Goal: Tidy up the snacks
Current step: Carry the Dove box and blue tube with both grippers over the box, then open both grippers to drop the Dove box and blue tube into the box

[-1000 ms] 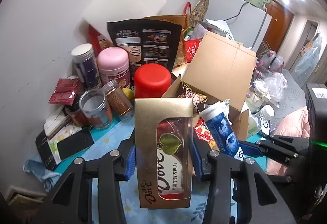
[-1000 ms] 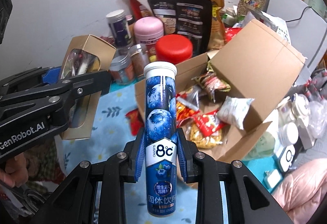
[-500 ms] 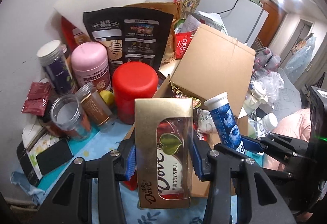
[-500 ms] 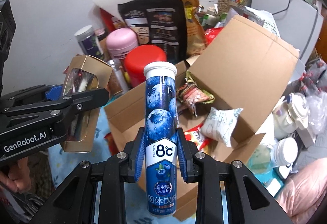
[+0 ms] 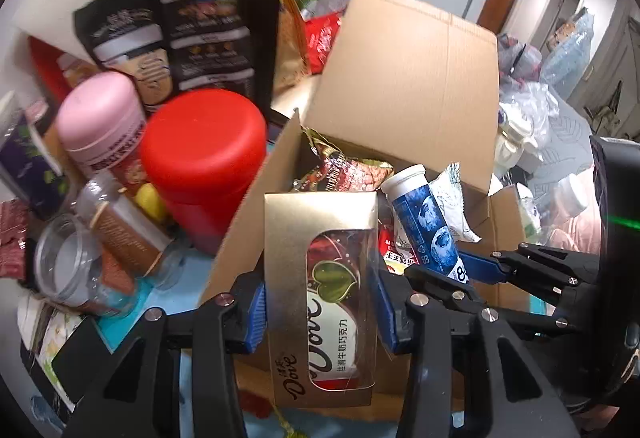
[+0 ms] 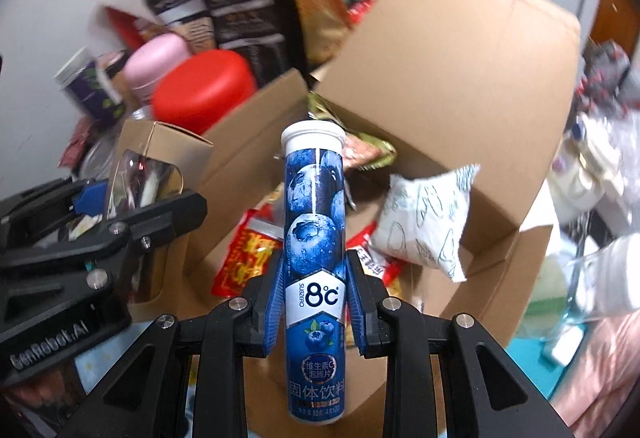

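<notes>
So both hands are busy at once here. The left gripper (image 5: 320, 312) is clamping a gold Dove chocolate box (image 5: 322, 298) by its long sides, holding it upright with the clear window facing the camera, probably so it drops in end-first. The right gripper (image 6: 314, 312) is squeezing a blue 8°C tablet tube (image 6: 314, 238) around its middle, white cap pointing away, jaws narrow since the tube is slim.

Both are hovering over the near edge of the open cardboard box (image 5: 404, 78), chocolate on the left and tube just to its right, close but not touching as far as I can tell. The box's big flap is standing up at the far side, which is keeping the mouth open. Inside there's already a pile: a crinkly snack packet (image 5: 348, 170), a white pouch (image 6: 424, 218) and red sachets (image 6: 248, 254), so my guess is this is the snack bin and these two are going in next.

The red-lidded jar (image 5: 200, 158) and pink-lidded jar (image 5: 100, 118) are sitting outside, left of the box, against the wall with a black pouch (image 5: 192, 34) behind.
</notes>
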`<state>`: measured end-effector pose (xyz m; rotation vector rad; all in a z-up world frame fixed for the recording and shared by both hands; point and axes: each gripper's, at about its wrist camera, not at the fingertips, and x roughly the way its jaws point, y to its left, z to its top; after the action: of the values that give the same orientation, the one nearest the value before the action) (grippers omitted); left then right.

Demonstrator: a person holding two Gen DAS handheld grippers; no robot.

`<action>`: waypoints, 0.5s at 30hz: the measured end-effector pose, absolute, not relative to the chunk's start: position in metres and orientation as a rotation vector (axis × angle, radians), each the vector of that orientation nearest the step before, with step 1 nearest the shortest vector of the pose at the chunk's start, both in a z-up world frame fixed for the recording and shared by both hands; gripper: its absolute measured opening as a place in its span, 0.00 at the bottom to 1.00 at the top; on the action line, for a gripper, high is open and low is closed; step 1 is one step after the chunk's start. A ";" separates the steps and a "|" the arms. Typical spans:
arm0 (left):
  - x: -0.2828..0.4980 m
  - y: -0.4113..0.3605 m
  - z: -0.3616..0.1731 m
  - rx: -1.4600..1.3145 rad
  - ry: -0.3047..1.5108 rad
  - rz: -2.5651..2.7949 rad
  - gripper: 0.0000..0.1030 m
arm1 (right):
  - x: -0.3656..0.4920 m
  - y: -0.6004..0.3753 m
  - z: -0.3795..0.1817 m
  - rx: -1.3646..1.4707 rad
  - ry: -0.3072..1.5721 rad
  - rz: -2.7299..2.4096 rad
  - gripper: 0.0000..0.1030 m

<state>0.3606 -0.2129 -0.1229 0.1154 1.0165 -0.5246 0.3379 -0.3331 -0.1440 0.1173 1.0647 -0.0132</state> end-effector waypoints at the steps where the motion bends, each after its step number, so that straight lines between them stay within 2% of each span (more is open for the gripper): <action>1: 0.364 -0.217 -0.128 0.124 1.026 -0.531 0.43 | 0.340 -0.336 -0.148 0.125 1.071 -0.026 0.27; 10: 0.384 -0.240 -0.164 0.151 1.146 -0.530 0.43 | 0.352 -0.360 -0.172 0.139 1.153 -0.132 0.28; 15: 0.386 -0.250 -0.178 0.178 1.171 -0.524 0.43 | 0.355 -0.364 -0.178 0.090 1.185 -0.150 0.33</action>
<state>0.3864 -0.2498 -0.1777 0.1781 1.1714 -0.5238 0.3547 -0.3644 -0.1782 0.0900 1.1847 -0.1500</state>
